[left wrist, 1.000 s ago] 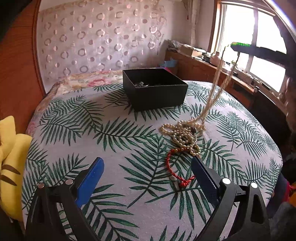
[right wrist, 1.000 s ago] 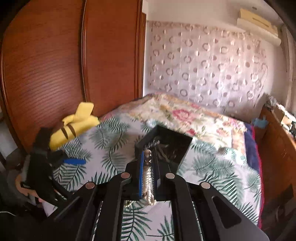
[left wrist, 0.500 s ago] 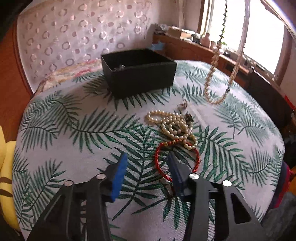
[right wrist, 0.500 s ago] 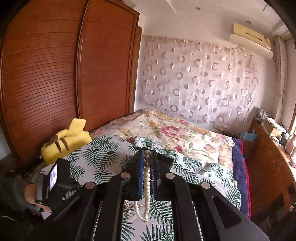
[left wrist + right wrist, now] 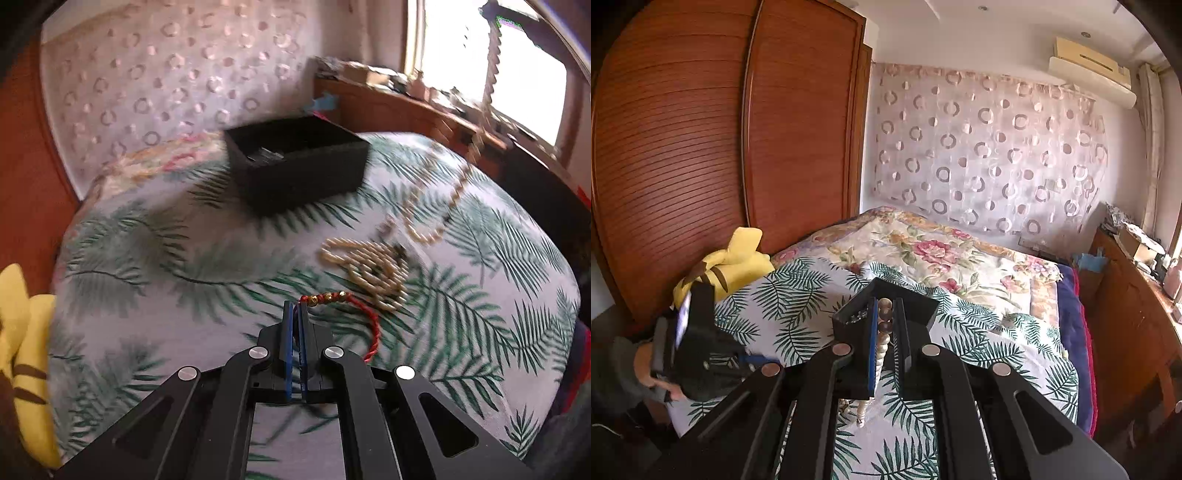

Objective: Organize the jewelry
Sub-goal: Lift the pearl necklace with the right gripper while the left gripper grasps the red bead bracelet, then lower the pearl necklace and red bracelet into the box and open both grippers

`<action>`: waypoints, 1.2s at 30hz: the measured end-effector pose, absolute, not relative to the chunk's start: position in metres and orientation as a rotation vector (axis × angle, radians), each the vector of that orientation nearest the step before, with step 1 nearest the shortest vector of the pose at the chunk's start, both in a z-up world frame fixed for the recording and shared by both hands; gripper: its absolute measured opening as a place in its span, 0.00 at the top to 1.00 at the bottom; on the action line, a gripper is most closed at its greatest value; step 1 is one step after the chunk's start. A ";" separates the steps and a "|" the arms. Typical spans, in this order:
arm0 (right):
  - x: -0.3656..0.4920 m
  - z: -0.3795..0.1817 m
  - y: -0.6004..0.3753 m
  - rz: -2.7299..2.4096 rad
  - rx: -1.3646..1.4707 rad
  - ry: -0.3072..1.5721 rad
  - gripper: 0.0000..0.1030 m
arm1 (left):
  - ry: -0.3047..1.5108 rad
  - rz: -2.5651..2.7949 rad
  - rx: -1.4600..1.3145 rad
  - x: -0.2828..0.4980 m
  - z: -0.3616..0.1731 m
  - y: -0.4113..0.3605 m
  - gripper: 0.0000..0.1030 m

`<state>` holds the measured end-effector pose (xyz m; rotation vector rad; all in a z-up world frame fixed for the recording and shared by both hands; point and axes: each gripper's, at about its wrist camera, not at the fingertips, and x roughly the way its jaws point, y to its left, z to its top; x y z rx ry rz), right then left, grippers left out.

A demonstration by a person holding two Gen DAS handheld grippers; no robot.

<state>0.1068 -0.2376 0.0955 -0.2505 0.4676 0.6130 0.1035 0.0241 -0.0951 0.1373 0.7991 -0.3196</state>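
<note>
Red bracelet (image 5: pixel 354 306) in left gripper (image 5: pixel 295 308)

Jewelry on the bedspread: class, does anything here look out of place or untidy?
Yes. A heap of pearl strands lies tangled on the leaf-print bedspread, outside the black box. The left gripper pinches a red cord bracelet; the right gripper holds a pearl necklace dangling.

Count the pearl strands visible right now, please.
2. One pearl necklace hangs from the right tool; a pearl pile lies on the bedspread. Blur may hide more in it.
</note>
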 end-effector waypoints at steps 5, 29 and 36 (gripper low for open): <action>0.108 0.093 -0.234 0.617 -0.259 0.462 0.92 | 0.741 -0.277 0.099 0.108 -0.074 0.043 0.99; 0.199 0.132 -0.204 0.668 -0.298 0.352 0.92 | 0.613 -0.296 0.036 0.199 -0.019 0.026 0.98; 0.226 0.103 -0.200 0.680 -0.294 0.409 0.91 | 0.650 -0.306 0.042 0.226 -0.031 0.017 0.98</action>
